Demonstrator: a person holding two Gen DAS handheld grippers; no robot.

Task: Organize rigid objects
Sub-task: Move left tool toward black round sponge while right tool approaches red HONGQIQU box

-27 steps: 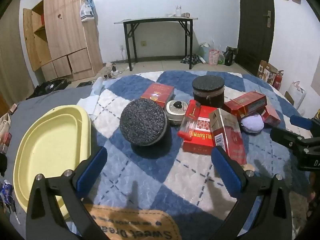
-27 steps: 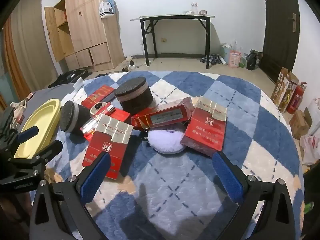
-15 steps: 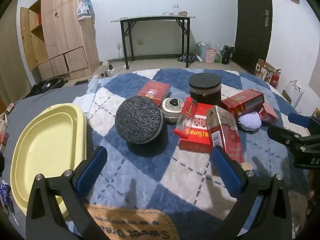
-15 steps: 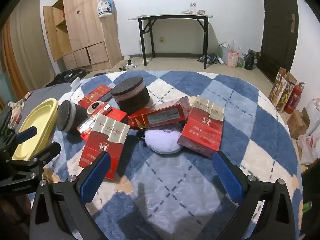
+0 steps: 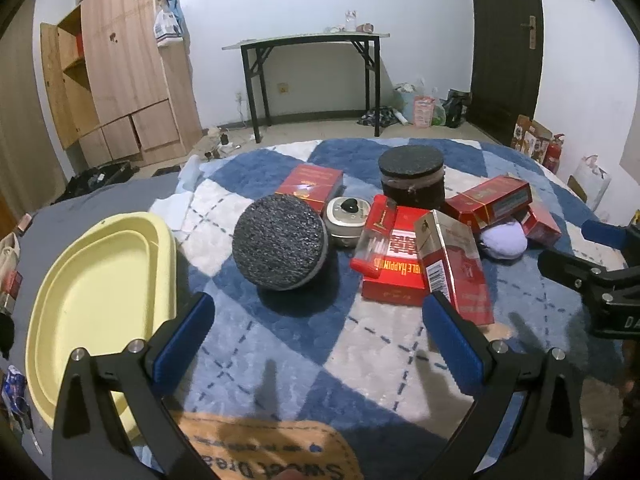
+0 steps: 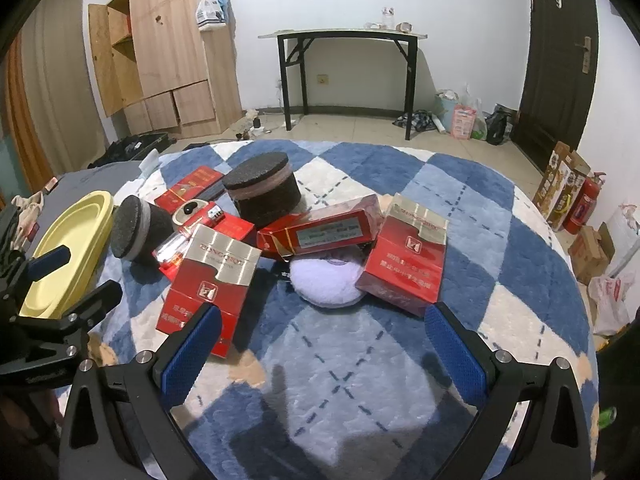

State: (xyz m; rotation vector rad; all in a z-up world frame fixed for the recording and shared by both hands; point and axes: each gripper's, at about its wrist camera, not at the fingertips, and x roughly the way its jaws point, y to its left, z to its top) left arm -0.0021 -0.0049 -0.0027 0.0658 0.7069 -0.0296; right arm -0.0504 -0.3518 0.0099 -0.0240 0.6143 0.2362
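Note:
A pile of rigid objects lies on a blue-and-white checked rug (image 5: pixel 280 340). A tilted black round container (image 5: pixel 280 247) is nearest my left gripper (image 5: pixel 316 340), which is open and empty just short of it. Behind are an upright black round container (image 5: pixel 412 176), a small cream cooker-shaped box (image 5: pixel 346 214), and several red boxes (image 5: pixel 394 268). My right gripper (image 6: pixel 320 348) is open and empty, in front of a red-and-silver box (image 6: pixel 212 276), a white puff (image 6: pixel 326 280) and another red box (image 6: pixel 404 256).
A yellow oval tray (image 5: pixel 92 300) lies left of the pile, also in the right wrist view (image 6: pixel 68 248). A brown doormat (image 5: pixel 272 452) lies under my left gripper. A wooden cabinet (image 5: pixel 120 80), a black table (image 5: pixel 312 76) and a dark door (image 5: pixel 504 52) stand behind.
Both grippers have drawn slightly back and up from the pile; the objects look a little farther off. Nothing on the rug has moved and both grippers stay open.

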